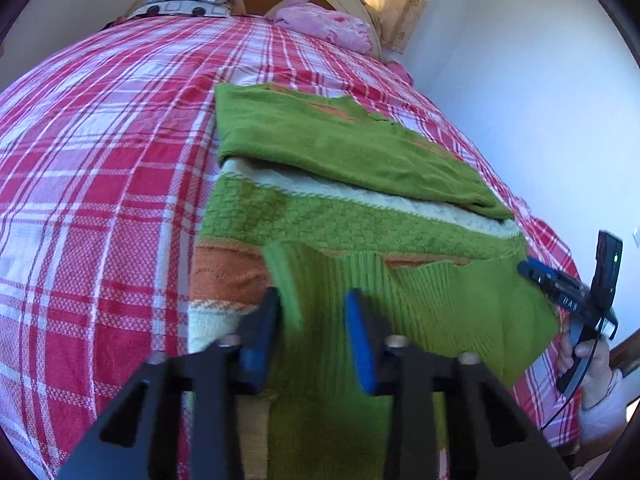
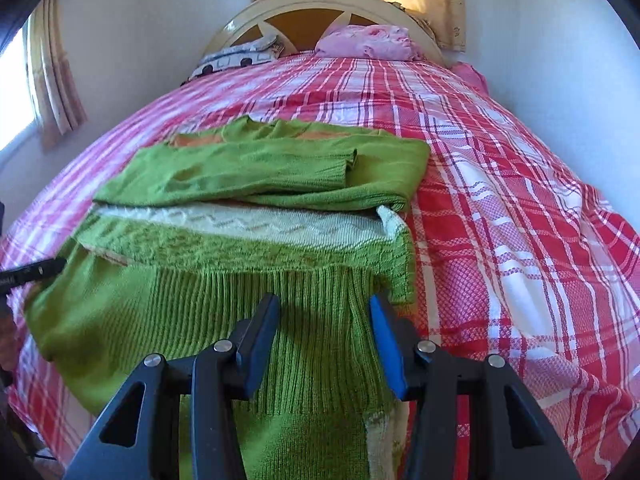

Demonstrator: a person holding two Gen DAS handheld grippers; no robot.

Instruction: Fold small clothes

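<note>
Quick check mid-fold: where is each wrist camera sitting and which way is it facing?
Left wrist: on the left tool, aimed down and forward over the sweater and plaid bed toward the headboard; right tool and a hand show at right.
Right wrist: on the right tool, same heading, over the sweater's hem; left tool's tip at left.
Shared: sweater, bed, headboard, pink pillow.

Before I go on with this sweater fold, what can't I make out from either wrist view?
- Sweater hem, left wrist view: hidden under the left hand-held gripper and cut off by the bottom edge; motion-blurred, so any grip is unclear.
- Right hand-held gripper, right wrist view: ribbed knit lies between the fingers; pad contact can't be confirmed.
- Sleeve layers: what lies beneath is covered.
</note>
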